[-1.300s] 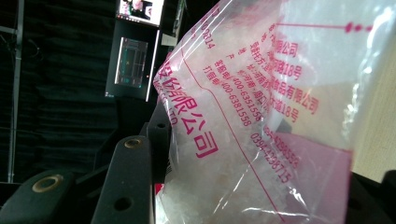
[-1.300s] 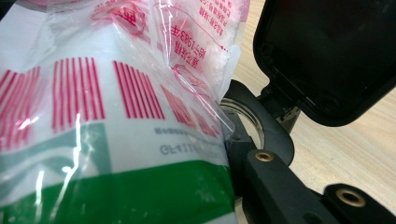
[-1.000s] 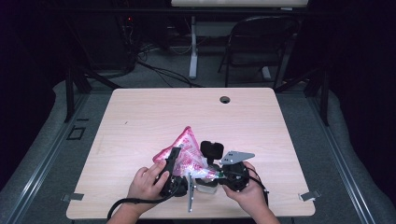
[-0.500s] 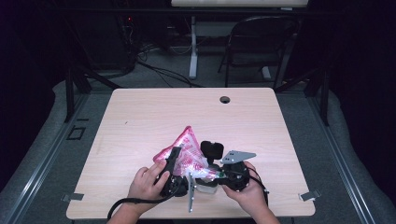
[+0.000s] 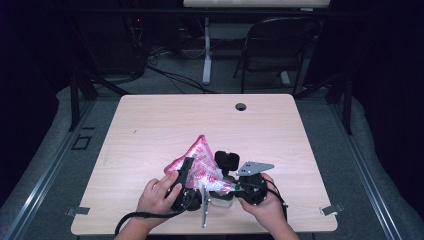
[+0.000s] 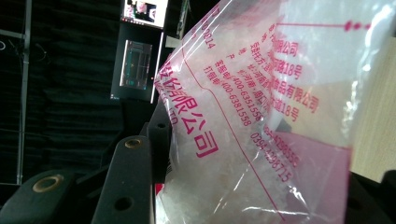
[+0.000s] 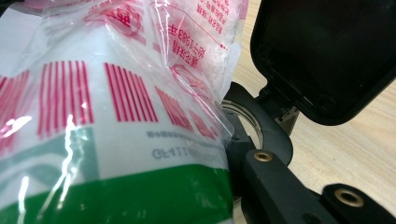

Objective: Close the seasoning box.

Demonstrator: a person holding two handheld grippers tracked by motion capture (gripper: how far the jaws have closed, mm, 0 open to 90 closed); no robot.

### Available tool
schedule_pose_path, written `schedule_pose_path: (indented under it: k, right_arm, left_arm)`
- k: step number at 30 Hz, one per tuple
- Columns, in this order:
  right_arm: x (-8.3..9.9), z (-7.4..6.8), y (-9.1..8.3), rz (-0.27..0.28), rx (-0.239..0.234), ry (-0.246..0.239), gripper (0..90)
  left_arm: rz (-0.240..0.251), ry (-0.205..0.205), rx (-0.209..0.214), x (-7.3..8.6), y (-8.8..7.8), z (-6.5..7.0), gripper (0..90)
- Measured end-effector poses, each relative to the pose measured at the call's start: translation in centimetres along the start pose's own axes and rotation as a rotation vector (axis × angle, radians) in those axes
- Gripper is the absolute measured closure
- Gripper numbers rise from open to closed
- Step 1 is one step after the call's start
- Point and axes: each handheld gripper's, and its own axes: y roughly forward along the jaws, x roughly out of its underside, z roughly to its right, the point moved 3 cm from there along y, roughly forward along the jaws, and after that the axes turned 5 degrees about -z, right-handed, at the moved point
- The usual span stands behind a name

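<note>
Nothing had shifted since the earlier frame except the right gripper (image 5: 231, 184), whose fingers had just been closing and were now clenched on the pink-printed plastic bag (image 5: 201, 159). At its nine o'clock, the left gripper (image 5: 186, 175) also grasped the bag, fingers partly closed. It stood tented near the worktop's (image 5: 165, 120) six o'clock edge.
</note>
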Motion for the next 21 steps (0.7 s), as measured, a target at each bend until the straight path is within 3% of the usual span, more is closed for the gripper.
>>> schedule_pose_path:
  k: [21]
  right_arm:
    - [0.11, -0.06, 0.08, 0.022, -0.017, -0.003, 90.0]
  left_arm:
    - [0.000, 0.057, -0.007, -0.20, -0.08, -0.57, 58.9]
